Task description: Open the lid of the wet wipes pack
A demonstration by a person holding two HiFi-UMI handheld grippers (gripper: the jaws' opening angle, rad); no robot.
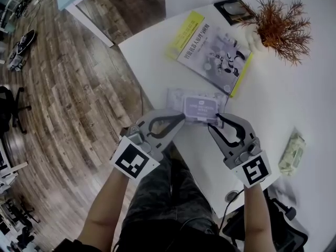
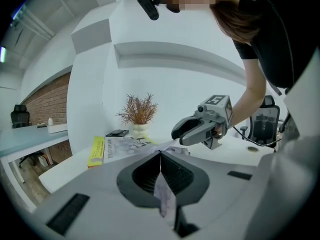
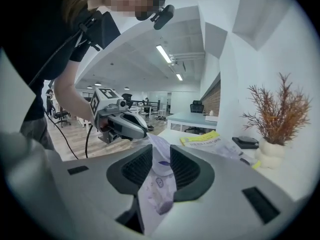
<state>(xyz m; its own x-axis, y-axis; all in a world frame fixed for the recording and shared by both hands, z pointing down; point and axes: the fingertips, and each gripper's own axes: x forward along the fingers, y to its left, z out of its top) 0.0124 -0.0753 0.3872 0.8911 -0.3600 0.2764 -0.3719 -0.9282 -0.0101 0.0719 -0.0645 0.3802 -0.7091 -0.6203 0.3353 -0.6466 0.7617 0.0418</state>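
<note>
The wet wipes pack (image 1: 202, 106), pale lilac with a white lid, lies near the front edge of the white table (image 1: 157, 72). My left gripper (image 1: 181, 121) is shut on the thin film at the pack's left end; in the left gripper view the film (image 2: 164, 194) is pinched flat between the closed jaws (image 2: 160, 156). My right gripper (image 1: 214, 121) has come in from the right. In the right gripper view its wide-set jaws (image 3: 161, 156) hold the pack (image 3: 157, 184) at its lid, which fills the gap between the pads. Each gripper sees the other across the pack (image 2: 200, 129) (image 3: 122, 124).
A yellow-edged booklet (image 1: 212, 51) lies behind the pack. A dried orange plant in a white pot (image 1: 278, 25) and a small dark tray (image 1: 233, 9) stand further back. A second greenish wipes pack (image 1: 292, 152) lies at the right. Wooden floor (image 1: 79, 88) is left of the table.
</note>
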